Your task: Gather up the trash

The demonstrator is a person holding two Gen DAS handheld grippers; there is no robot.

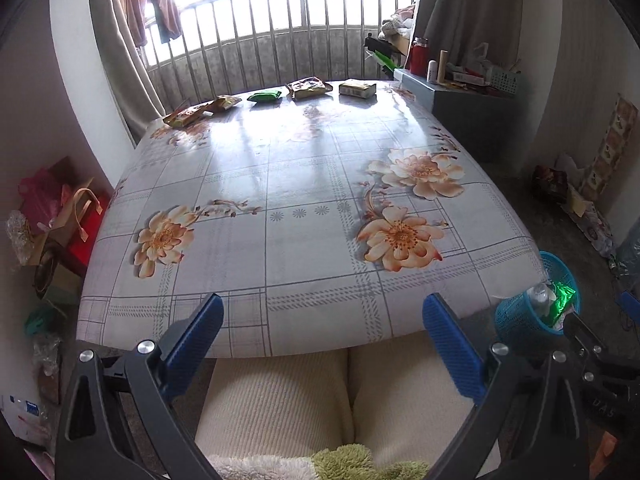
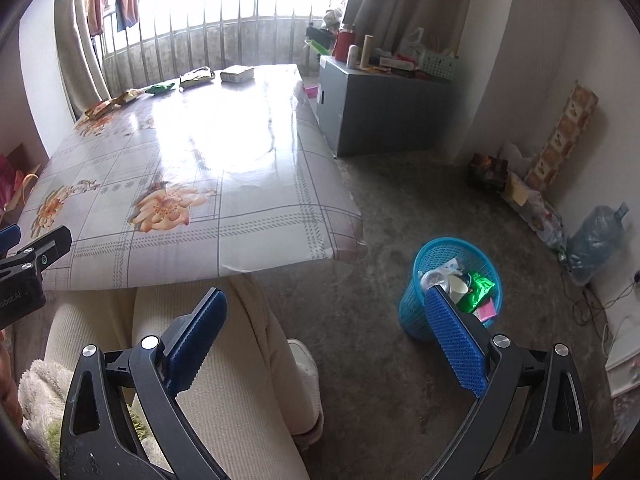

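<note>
wrappers [image 1: 307, 88] along the table's [image 1: 280, 184] far edge look light, crinkly and slippery, so pinch each mid-body; your left gripper [image 1: 322, 344] and right gripper [image 2: 326, 338] both gape empty.

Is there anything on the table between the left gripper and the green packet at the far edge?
Nothing visible. The left gripper hangs open at the near edge, and only bare tablecloth lies between it and the green packet.

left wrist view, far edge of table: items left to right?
Orange snack wrapper → second orange wrapper, touching the first → green packet → brown-yellow packet → pale yellow box.
</note>
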